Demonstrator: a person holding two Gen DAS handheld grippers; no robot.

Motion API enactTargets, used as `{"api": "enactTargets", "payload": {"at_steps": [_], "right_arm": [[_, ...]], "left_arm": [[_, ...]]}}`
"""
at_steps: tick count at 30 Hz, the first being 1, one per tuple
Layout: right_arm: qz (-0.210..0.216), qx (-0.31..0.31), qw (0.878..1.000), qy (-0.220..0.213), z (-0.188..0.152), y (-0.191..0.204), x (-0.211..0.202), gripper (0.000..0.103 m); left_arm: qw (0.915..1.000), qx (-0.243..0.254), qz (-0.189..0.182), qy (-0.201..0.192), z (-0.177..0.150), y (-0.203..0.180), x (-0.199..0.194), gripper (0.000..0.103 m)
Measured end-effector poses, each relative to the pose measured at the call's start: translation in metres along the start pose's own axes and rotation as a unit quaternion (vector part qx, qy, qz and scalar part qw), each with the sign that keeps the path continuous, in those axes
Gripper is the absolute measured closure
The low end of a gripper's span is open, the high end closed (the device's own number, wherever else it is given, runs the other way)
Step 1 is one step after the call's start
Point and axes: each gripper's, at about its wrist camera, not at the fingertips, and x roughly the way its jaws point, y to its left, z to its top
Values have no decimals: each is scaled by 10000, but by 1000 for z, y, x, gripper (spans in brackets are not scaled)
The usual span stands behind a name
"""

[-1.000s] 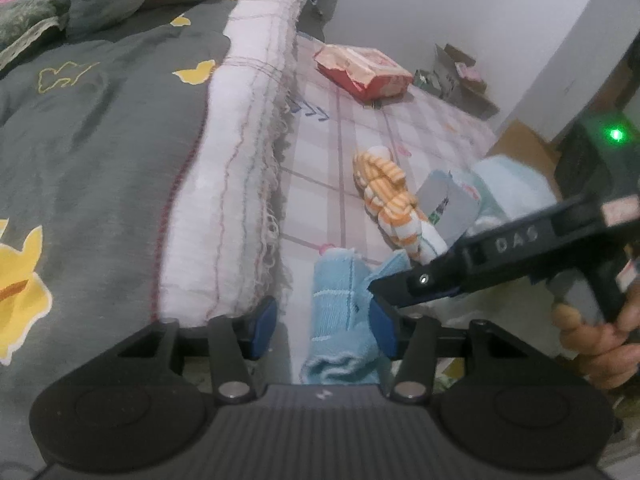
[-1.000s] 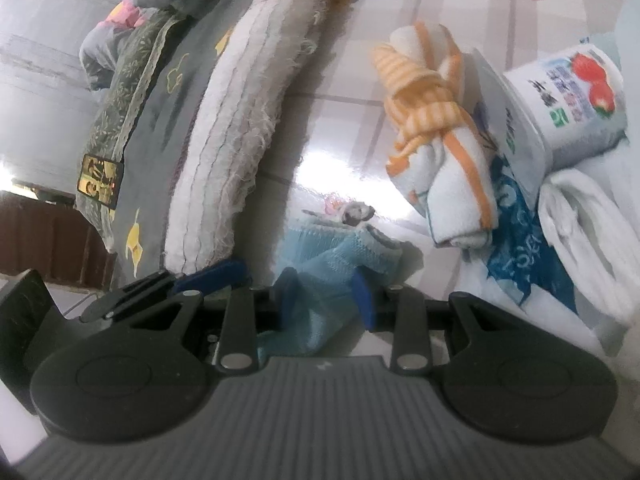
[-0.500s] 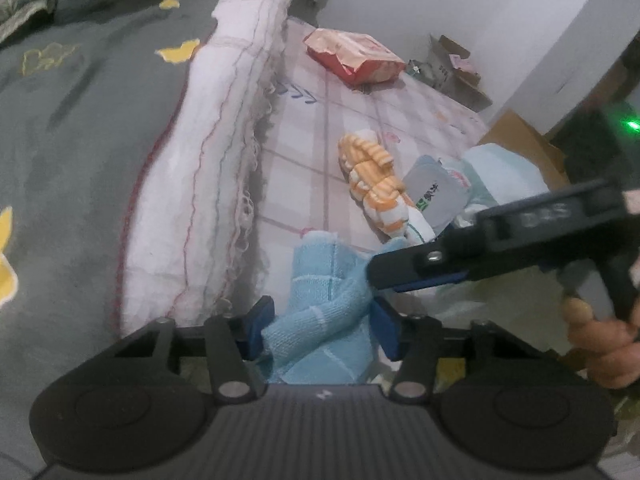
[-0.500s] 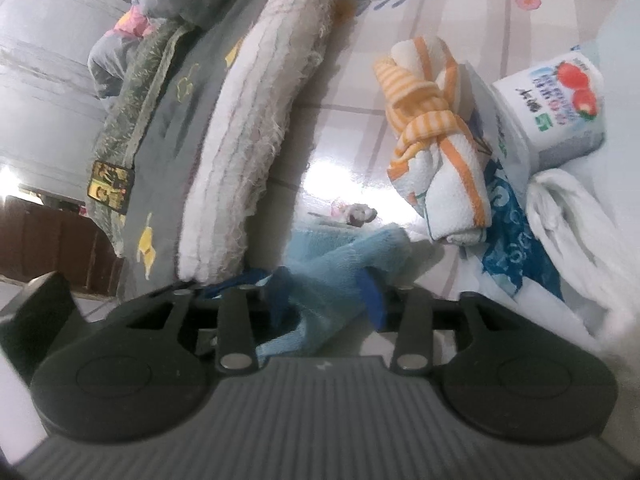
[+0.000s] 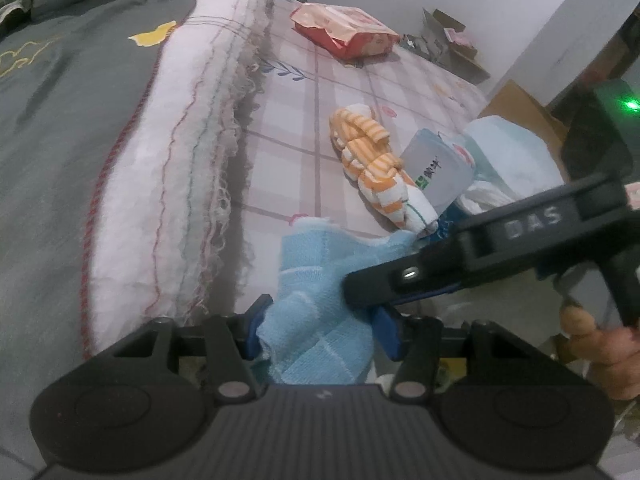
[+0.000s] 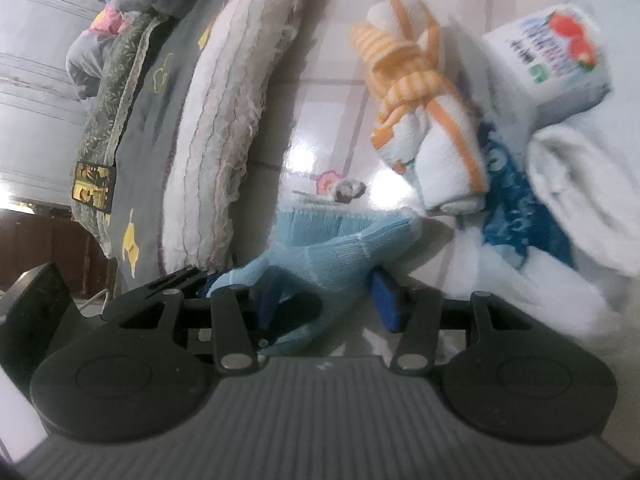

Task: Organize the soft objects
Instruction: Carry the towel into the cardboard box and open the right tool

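Left wrist, blue cloth (image 5: 316, 304), milk carton (image 5: 438, 174)

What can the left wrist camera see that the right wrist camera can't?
Only the left wrist view shows the red packet, a person's hand and the right gripper from outside, its jaws opening around the cloth. Only the right wrist view shows the carton's strawberry picture. Both show the light blue cloth between the left gripper's pads and the orange striped towel.

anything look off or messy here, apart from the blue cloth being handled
Yes. The white blanket edge is badly frayed, with loose threads hanging along it. A red snack packet lies on the checked sheet among the cloths, out of place.
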Motion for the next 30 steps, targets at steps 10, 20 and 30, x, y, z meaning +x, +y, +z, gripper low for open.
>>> {"api": "enactTargets", "payload": {"at_steps": [10, 20, 30], "right_arm": [[611, 444, 9971, -124, 7, -10, 8, 65], [1237, -92, 9890, -801, 12, 21, -40, 75], [1494, -523, 9651, -2087, 8, 7, -178, 75]], "left_arm": [[9996, -239, -58, -165, 4, 7, -2, 61], [9957, -23, 134, -919, 21, -19, -54, 62], [9819, 892, -154, -1665, 66, -121, -100, 62]]}}
